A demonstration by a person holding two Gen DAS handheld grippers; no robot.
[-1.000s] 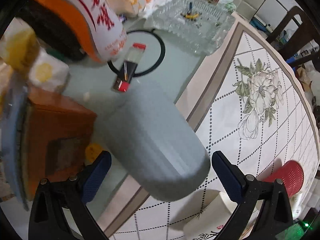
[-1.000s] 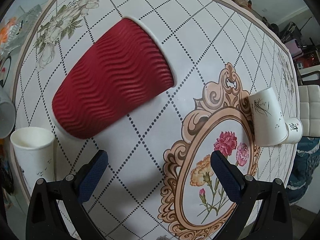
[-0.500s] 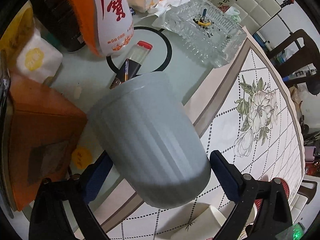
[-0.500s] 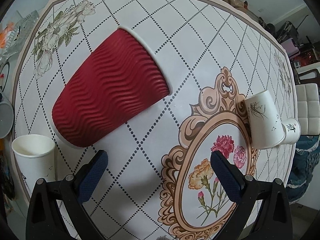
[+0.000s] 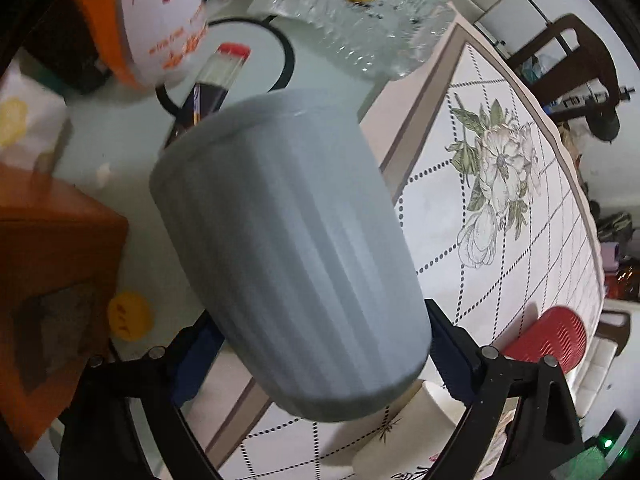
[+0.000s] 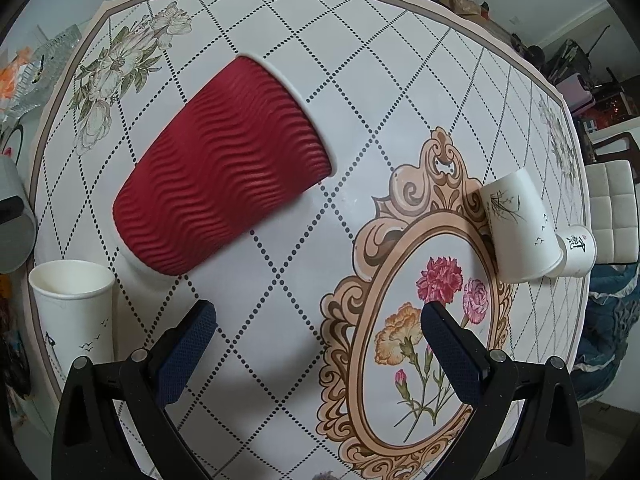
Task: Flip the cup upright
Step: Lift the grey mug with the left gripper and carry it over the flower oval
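The grey ribbed cup [image 5: 288, 248] sits so close between the left gripper [image 5: 316, 344] fingers that it hides both pads' inner faces, so contact can't be judged. Its mouth faces away, unseen. It also covers most of the lighter [image 5: 216, 80] beyond and the white paper cup [image 5: 436, 404] below. Up left, the blurred orange-and-white bottle [image 5: 160, 20] is cut by the frame. Far right of the right gripper [image 6: 318, 348], a small cup [image 6: 578, 250] is half hidden behind a paper cup [image 6: 520, 224].

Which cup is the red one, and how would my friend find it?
Look at the round table with the flower-and-diamond cloth. Near the grey flower print lies the red cup, on its side, ahead of the open right tool. It alone is dark red with wavy ridges; the paper cups nearby are white.
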